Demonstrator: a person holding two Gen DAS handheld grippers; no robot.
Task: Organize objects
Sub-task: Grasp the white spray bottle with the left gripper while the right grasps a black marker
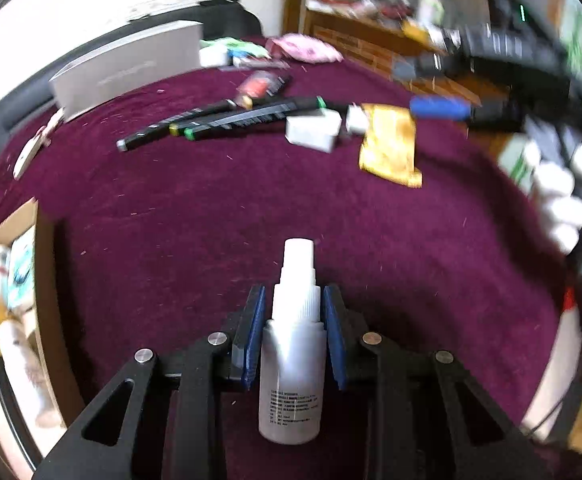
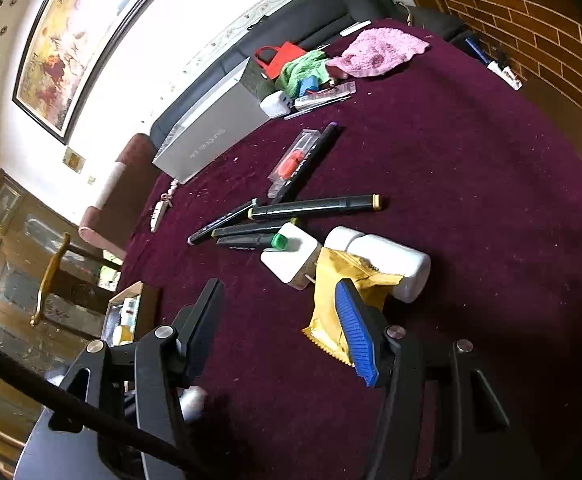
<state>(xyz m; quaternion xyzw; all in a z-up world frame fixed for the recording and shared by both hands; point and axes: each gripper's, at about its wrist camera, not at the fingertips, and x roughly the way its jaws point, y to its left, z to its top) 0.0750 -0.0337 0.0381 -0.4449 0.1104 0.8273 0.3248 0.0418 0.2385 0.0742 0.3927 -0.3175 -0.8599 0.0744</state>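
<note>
A white spray bottle (image 1: 293, 344) lies lengthwise between the blue pads (image 1: 253, 332) of my left gripper (image 1: 293, 300), which is shut on its shoulder, just above the maroon cloth (image 1: 211, 208). My right gripper (image 2: 277, 285) stands open over the same cloth with nothing gripped. Its blue-padded finger (image 2: 357, 332) overlaps a yellow packet (image 2: 331, 300). Just beyond it lie a white charger block (image 2: 291, 258), a white bottle on its side (image 2: 387, 264) and several black markers (image 2: 315, 206). The markers (image 1: 227, 120), charger (image 1: 313, 132) and packet (image 1: 391, 144) also show in the left wrist view.
An open cardboard box (image 1: 45, 280) with small bottles sits at the cloth's left edge. A grey flat box (image 2: 215, 128), pink cloth (image 2: 375, 54), green cloth (image 2: 305, 66) and red bag (image 2: 277, 58) lie at the far side. Something white and blurred (image 1: 559, 196) is at the right.
</note>
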